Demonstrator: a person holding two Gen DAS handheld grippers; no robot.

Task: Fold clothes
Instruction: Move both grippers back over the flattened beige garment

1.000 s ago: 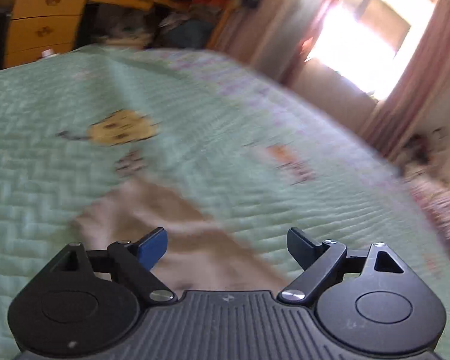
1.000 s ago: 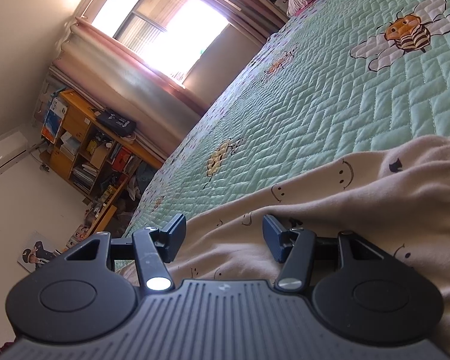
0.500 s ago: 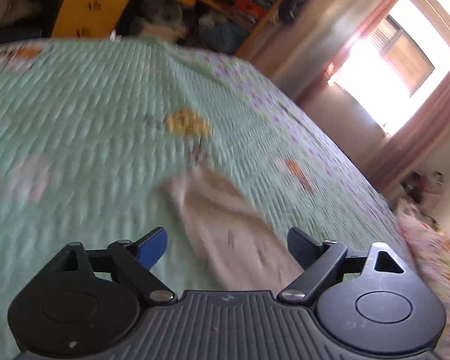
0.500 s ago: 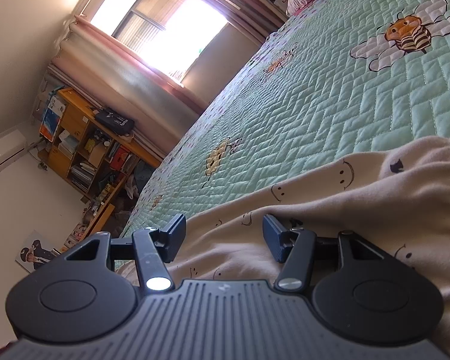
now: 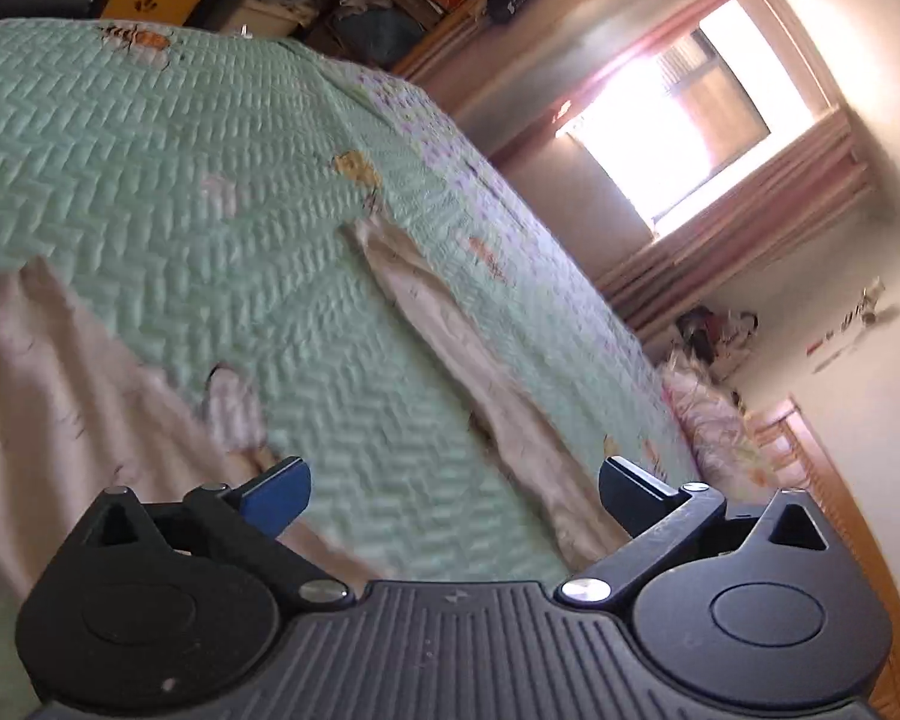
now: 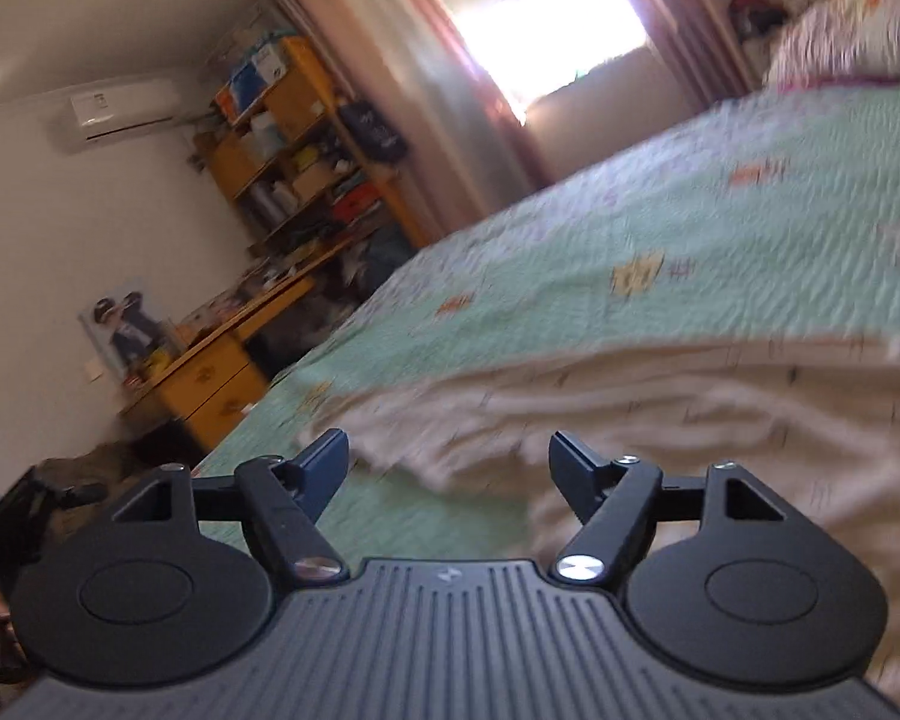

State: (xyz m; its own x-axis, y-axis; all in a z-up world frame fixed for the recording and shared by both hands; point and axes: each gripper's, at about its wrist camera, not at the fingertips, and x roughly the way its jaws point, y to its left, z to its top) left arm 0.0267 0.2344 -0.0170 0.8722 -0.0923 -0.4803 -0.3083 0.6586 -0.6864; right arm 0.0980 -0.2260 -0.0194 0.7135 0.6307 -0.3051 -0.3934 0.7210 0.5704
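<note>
Both grippers have let go of the cream garment (image 6: pixel 720 420) and drawn back: the left gripper (image 5: pixel 453 489) and the right gripper (image 6: pixel 447 468) show jaws opening with nothing between them, so one fold looks finished. The garment lies spread on the green quilt (image 5: pixel 150 168), one sleeve (image 5: pixel 450 330) stretched away. Beyond, nothing obstructs; desk (image 6: pixel 210 378) and shelves (image 6: pixel 294 138) stand well apart.

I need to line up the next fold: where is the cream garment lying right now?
The cream garment lies spread on the green quilted bedspread, right of centre in the right wrist view, just ahead of the right gripper.
</note>
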